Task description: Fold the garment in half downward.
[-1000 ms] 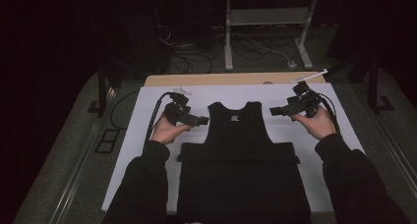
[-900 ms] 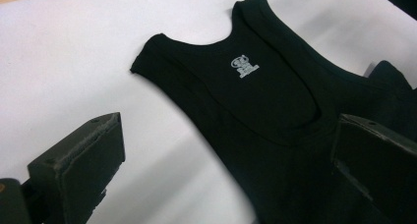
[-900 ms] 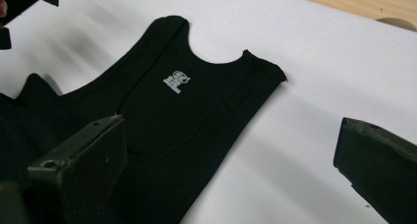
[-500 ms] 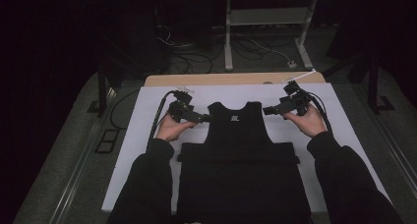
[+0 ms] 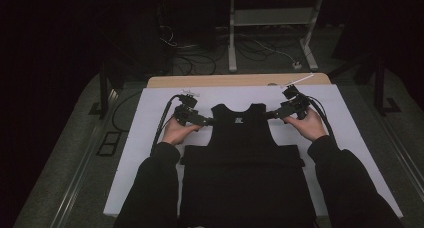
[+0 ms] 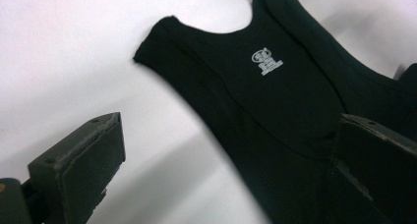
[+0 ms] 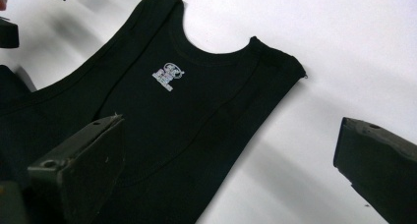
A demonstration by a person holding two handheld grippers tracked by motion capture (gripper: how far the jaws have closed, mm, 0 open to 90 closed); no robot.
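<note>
A black sleeveless top (image 5: 241, 158) lies flat on the white table cover (image 5: 150, 118), neck end away from me, a small white label (image 6: 266, 61) inside its neckline. My left gripper (image 5: 206, 121) points at the top's left armhole edge, jaws open, one jaw over the cloth and one over the white cover. My right gripper (image 5: 271, 114) points at the right armhole edge, also open, straddling the hem (image 7: 231, 150) the same way. Both grippers (image 6: 221, 170) (image 7: 226, 175) hold nothing. The top's lower part is folded up into a wide band (image 5: 242, 155).
The table's wooden far edge (image 5: 235, 80) shows beyond the white cover. Past it stand a white frame (image 5: 272, 23) and loose cables (image 5: 250, 50) on the dark floor. My forearms in black sleeves (image 5: 150, 188) cover the table's near corners.
Both grippers have moved inward toward the top's shoulders. The right one came down and left from the far right corner to the armhole edge.
</note>
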